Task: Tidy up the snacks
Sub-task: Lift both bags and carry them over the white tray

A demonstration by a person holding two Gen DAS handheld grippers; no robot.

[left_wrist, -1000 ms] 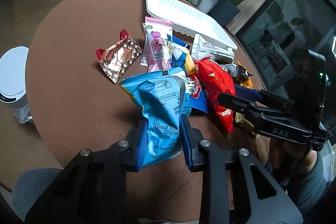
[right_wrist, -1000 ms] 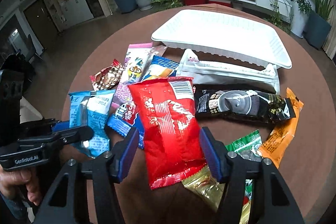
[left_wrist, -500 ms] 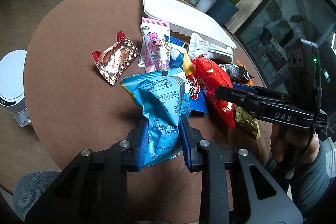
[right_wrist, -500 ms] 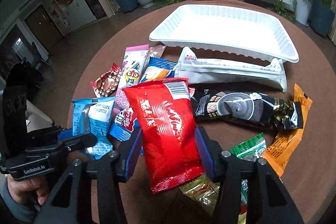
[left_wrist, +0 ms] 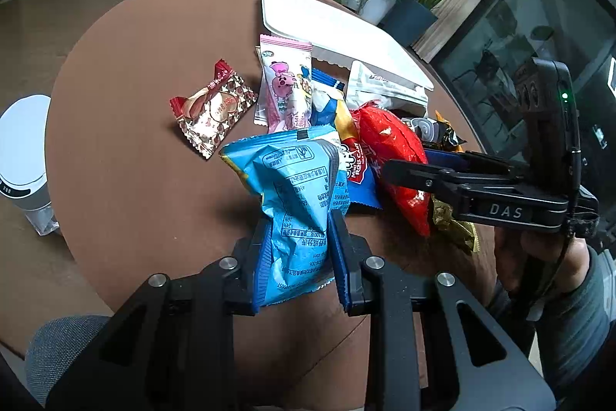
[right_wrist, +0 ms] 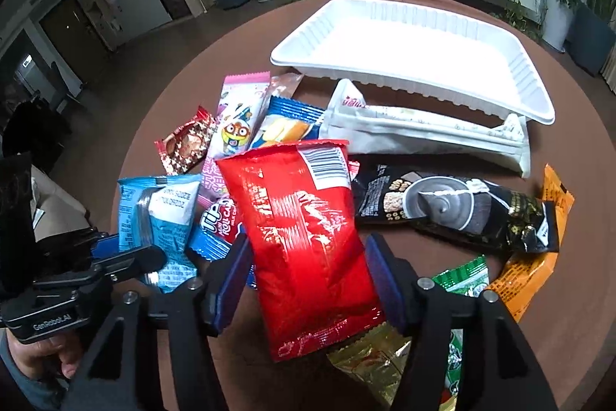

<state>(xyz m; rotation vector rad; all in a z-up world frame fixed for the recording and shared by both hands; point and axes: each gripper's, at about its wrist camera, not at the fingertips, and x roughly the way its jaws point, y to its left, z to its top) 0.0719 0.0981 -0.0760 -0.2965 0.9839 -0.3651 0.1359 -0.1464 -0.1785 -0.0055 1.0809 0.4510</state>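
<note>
Snacks crowd our round brown table (right_wrist: 577,126). We pinch the crinkled light-blue foil packet (left_wrist: 292,203) in our left gripper (left_wrist: 298,257), while our right gripper (right_wrist: 308,284) clamps the glossy red plastic bag (right_wrist: 308,237) before the white ribbed tray (right_wrist: 408,37).

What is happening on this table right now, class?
A person holds a gripper in each hand over a pile of snacks. The left gripper is shut on the light blue packet. The right gripper's fingers flank the red packet, though contact is unclear. The white tray behind holds nothing yet.
</note>
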